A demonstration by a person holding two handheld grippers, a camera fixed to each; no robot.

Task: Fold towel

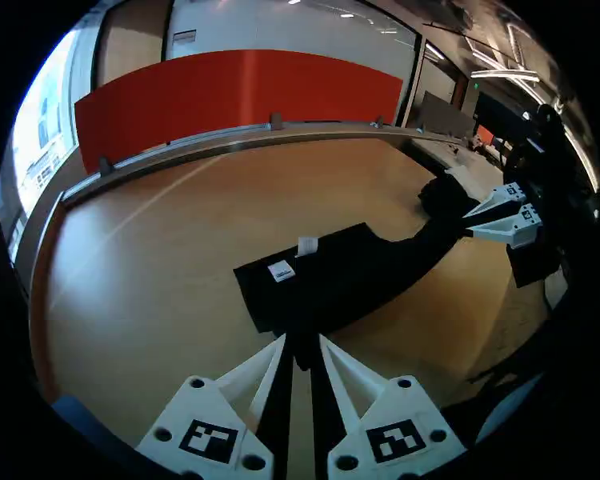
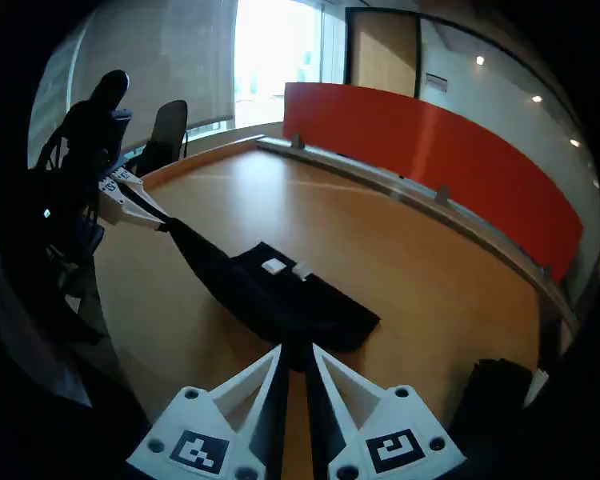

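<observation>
A black towel (image 1: 340,280) with two white tags lies partly on the wooden table (image 1: 156,264). My left gripper (image 1: 302,350) is shut on its near edge, with cloth pinched between the fingers. In the left gripper view the right gripper (image 1: 470,225) holds the towel's far end, lifted off the table at the right. In the right gripper view my right gripper (image 2: 298,350) is shut on the towel (image 2: 292,300). From there the cloth stretches up and left to the left gripper (image 2: 162,225), which pinches the other end.
An orange divider panel (image 1: 236,92) and a metal rail (image 1: 260,138) run along the table's far edge. A dark bag-like object (image 2: 496,392) sits on the table near the right gripper. Office chairs (image 2: 168,132) stand beyond the table's corner by the window.
</observation>
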